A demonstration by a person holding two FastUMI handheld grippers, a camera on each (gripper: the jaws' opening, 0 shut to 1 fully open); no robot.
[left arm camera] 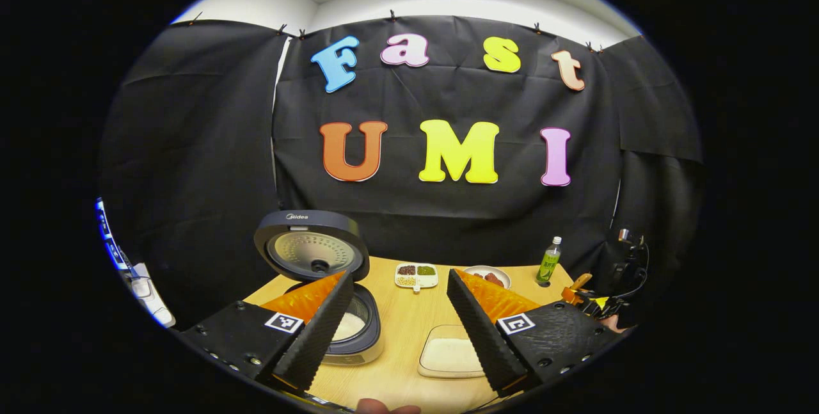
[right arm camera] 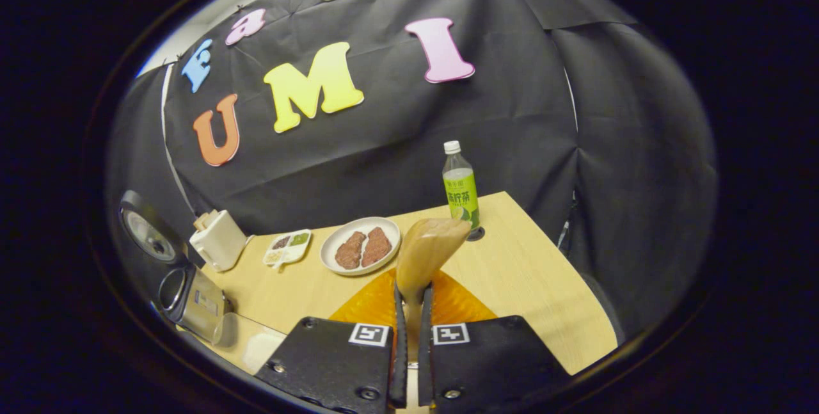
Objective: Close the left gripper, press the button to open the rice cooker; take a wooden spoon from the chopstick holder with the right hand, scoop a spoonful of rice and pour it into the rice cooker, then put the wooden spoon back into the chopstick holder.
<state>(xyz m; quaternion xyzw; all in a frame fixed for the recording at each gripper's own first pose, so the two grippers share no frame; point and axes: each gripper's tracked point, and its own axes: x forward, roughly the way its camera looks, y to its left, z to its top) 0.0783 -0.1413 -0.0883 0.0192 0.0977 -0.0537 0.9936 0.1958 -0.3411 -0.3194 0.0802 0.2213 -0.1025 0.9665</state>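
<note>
Right gripper view shows the rice cooker (right arm camera: 192,299) open at lower left of the frame, the chopstick holder (right arm camera: 219,239) above it on the worktop (right arm camera: 531,286), and the right gripper (right arm camera: 413,311) with jaws clamped narrow on the wooden spoon (right arm camera: 427,249), bowl up. Judging from this, the spoon should travel level towards the rice tray (left arm camera: 451,353) at lower centre of the left gripper view, where the left gripper (left arm camera: 400,318) idles, jaws wide.

A green-labelled bottle (right arm camera: 461,191) stands upright near the far edge of the wooden table (right arm camera: 531,286). Just beside the bottle, toward the table's middle, lies a white plate (right arm camera: 360,246) with two brownish pieces, possibly meat. Beyond the plate from the bottle sits a small divided dish (right arm camera: 288,247) of mixed grains or beans.
</note>
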